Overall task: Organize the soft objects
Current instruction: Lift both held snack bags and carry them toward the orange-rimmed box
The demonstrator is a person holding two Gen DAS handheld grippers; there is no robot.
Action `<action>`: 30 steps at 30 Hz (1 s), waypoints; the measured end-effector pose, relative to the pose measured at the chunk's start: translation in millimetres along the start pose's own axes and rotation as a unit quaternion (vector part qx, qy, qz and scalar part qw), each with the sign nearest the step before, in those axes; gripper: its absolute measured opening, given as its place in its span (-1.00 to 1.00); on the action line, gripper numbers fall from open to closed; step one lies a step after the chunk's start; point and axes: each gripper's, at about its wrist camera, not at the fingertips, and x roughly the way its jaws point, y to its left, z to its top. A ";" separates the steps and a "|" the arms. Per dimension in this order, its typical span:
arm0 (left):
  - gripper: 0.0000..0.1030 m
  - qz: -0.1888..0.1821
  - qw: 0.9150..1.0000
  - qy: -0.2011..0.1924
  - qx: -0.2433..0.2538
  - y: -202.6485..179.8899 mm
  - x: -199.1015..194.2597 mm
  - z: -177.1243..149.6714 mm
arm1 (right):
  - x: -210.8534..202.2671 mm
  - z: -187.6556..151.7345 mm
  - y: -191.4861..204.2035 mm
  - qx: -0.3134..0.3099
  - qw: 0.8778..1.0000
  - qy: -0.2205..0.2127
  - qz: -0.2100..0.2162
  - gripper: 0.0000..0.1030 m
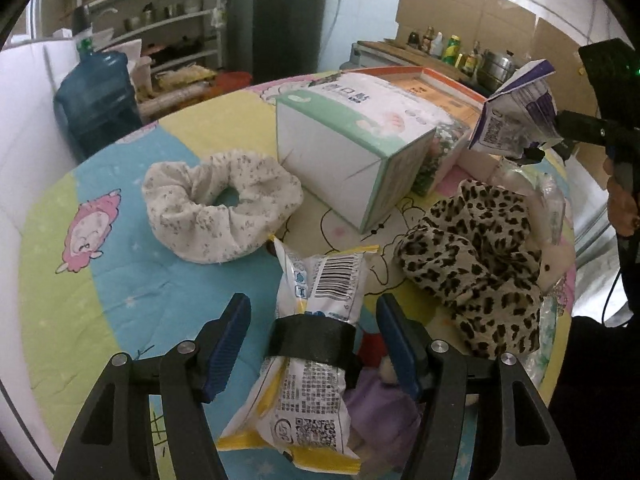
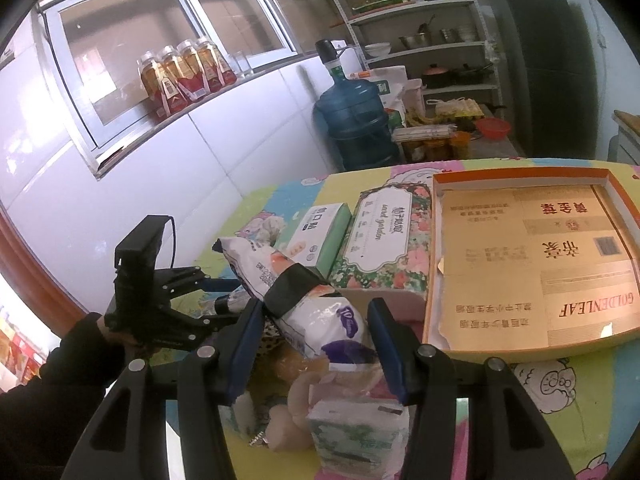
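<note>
left gripper: I'm holding jaws apart, yellow-edged packet lying between, pads clear | right gripper: cannot tell whether I'm gripping purple-white pack

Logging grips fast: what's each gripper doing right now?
Left gripper: open, yellow packet loose between its fingers.
Right gripper: closed on the purple-white packet.

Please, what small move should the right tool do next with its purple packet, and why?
Probably carry the purple packet sideways over the orange box and lower it. The right tool holds it above the pile, and the box beside it lies open and empty.
</note>
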 end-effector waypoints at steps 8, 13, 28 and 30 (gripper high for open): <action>-0.19 0.018 1.000 -0.019 -0.015 -5.2 -0.2 -6.2 | 3.6 -2.1 -1.0 0.003 1.000 0.001 0.001 0.03; -0.19 0.022 0.999 -0.044 -0.023 -14.1 -15.2 -9.2 | 2.6 -1.9 1.6 0.002 1.000 -0.005 0.005 -0.01; -0.19 0.067 0.988 -0.135 -0.030 -82.3 -81.7 -3.7 | -12.1 1.1 26.0 -0.029 0.999 -0.027 0.018 -0.06; -0.19 0.066 0.988 -0.137 -0.032 -92.4 -86.0 -4.7 | -17.1 0.3 27.8 -0.032 0.999 -0.032 0.017 -0.07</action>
